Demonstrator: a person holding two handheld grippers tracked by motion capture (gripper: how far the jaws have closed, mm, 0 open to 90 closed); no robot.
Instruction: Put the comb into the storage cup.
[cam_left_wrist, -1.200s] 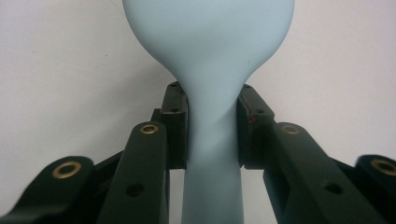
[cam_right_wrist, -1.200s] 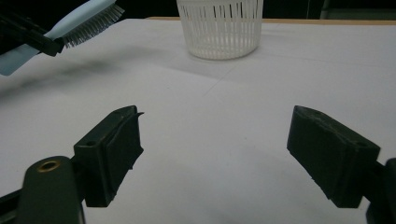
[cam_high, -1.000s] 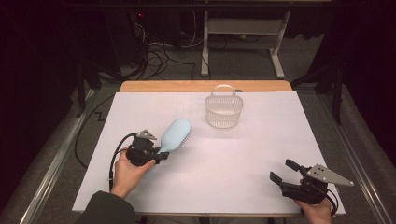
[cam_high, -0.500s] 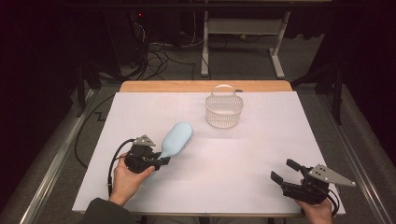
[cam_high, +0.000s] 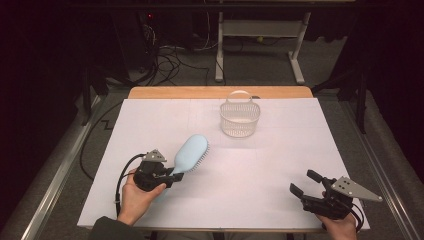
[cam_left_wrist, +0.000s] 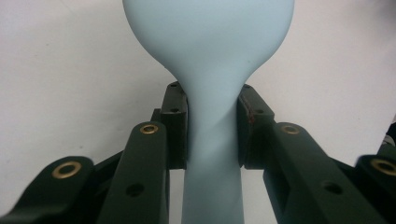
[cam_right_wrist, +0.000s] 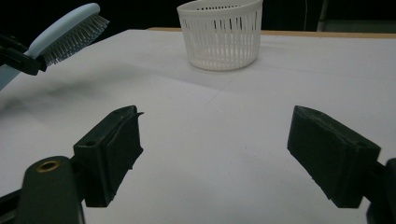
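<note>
Clamping hairbrush (cam_left_wrist: 210, 140) handle, left fingers (cam_left_wrist: 175, 126)

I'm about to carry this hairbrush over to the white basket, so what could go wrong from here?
The left claw grips the hairbrush only on its narrow handle, with the heavy head far out front, so it may pivot or slip. The light basket stands loose on the table; a bump from the long brush could tip or push it.
</note>
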